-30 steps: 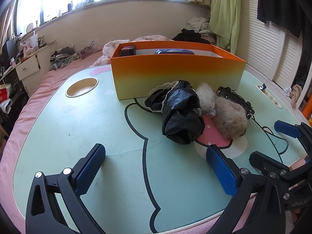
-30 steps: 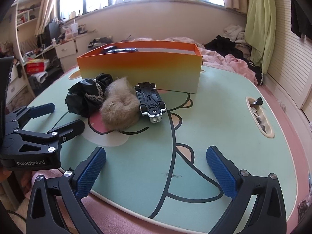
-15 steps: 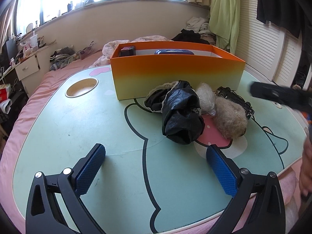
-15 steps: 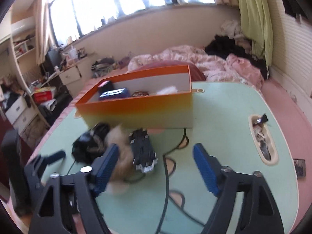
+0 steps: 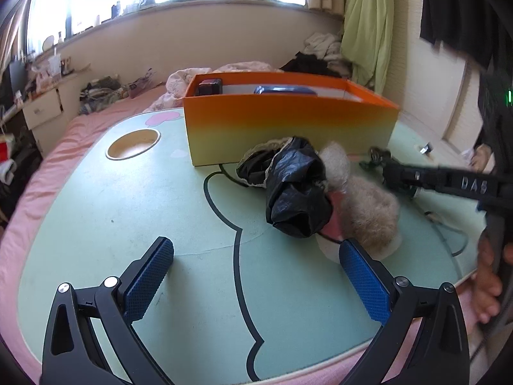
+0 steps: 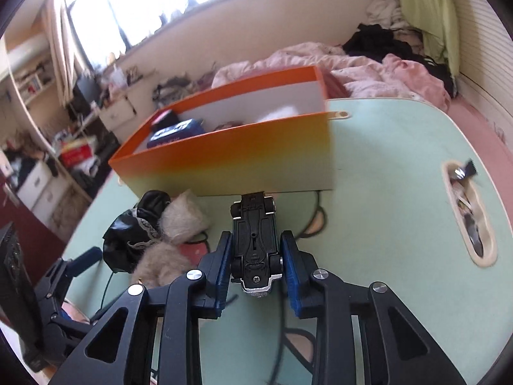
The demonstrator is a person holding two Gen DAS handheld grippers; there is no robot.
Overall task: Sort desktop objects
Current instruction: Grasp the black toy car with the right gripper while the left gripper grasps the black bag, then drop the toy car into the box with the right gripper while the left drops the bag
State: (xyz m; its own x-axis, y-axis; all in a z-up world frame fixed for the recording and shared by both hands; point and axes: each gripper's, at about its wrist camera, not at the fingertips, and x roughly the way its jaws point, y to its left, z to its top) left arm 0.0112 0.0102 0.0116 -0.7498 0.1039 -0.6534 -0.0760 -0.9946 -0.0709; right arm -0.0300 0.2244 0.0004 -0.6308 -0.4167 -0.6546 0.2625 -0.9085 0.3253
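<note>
- Right gripper [image 6: 256, 266]: your blue pads sit against both flanks of the toy car [image 6: 255, 243], which lies belly-up with its chassis toward the camera. The jaws are nearly closed around its middle; whether the pads are already pressing is hard to tell, though the fit looks snug.
- Toy car: a rigid body, probably light, with hard smooth sides. Expect it to pivot or slip if you grip only one end, so hold at mid-length between the wheels, where the flanks run parallel. The wheels may roll if it touches down.
- Position: the car lies on the table [image 6: 384, 192] just in front of the long near wall of the orange box [image 6: 243, 157], its far end almost at that wall, toward the box's right corner.
- Left gripper [image 5: 256, 276]: jaws wide apart, holding nothing, hovering over the table's near edge.
- Black bag [image 5: 298, 192]: crumpled, soft and thin, with a lace-edged piece under it; it will collapse, so pinch a fold near its top.
- Furry bundle [image 5: 365, 205]: touching the bag on its right, soft and compressible; take it deep across the bulk, since loose fibres alone may pull away.
- Box contents: a dark blue flat item [image 6: 176, 133] and a small black-and-red one [image 5: 210, 86] lie at its left end.
</note>
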